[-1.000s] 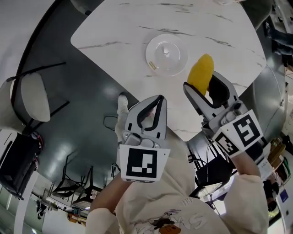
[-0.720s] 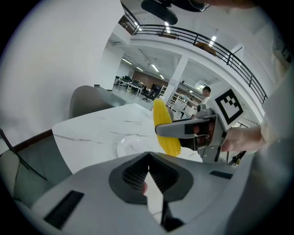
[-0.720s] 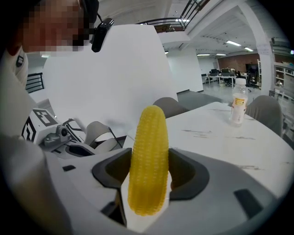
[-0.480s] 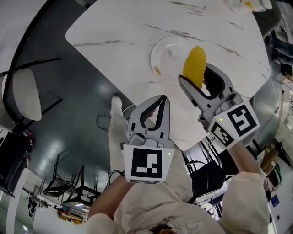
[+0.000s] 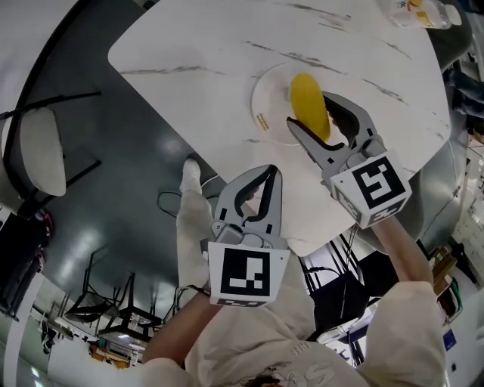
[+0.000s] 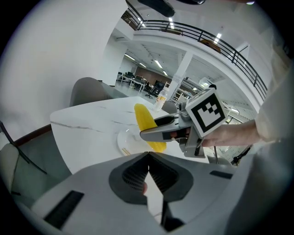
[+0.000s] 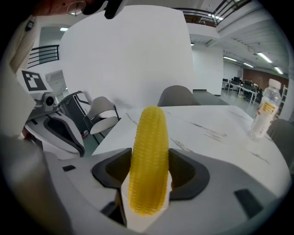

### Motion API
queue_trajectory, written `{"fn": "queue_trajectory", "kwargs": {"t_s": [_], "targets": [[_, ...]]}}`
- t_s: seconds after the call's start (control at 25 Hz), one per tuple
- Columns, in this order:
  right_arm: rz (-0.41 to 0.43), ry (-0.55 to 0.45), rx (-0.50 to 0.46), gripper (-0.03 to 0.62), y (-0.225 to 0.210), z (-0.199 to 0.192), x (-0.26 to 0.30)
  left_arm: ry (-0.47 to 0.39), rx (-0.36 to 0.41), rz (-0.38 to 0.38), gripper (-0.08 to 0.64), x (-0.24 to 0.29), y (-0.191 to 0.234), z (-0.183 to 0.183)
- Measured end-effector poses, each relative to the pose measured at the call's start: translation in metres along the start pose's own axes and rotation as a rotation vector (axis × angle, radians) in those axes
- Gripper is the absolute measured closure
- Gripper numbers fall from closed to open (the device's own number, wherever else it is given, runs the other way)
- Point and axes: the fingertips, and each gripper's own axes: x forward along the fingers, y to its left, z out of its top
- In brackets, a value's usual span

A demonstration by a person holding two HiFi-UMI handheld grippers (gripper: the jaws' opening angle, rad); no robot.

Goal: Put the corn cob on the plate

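The yellow corn cob (image 5: 308, 103) is held over the clear plate (image 5: 271, 92) on the white marble table (image 5: 197, 53). My right gripper (image 5: 308, 113) is shut on the cob's lower half, and its upper half sticks out past the jaws. In the right gripper view the corn cob (image 7: 149, 151) stands upright between the jaws of the right gripper (image 7: 148, 160). My left gripper (image 5: 266, 175) is shut with nothing in it, just off the table's near edge. The left gripper view shows the corn cob (image 6: 148, 120) above the plate (image 6: 128, 143).
A plastic bottle (image 5: 420, 10) lies at the table's far right; the bottle (image 7: 262, 111) is also in the right gripper view. A white chair (image 5: 39, 151) stands on the dark floor to the left. More chairs (image 7: 177, 96) stand beyond the table.
My right gripper has carried the corn cob leftward and farther over the table, from beside the plate to above it. The left gripper has hardly moved.
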Motion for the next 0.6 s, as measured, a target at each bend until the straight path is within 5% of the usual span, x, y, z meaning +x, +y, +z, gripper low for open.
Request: {"fn": "queue_trajectory", "kwargs": {"t_s": [0.28, 0.6], "targets": [[0.035, 0.099, -0.180, 0.345, 0.008, -0.013, 0.011, 0.010, 0.009, -0.014, 0.549, 0.006, -0.011, -0.004], [0.046, 0.165, -0.249, 0.345, 0.010, -0.030, 0.023, 0.022, 0.007, -0.014, 0.549, 0.006, -0.017, -0.011]]}}
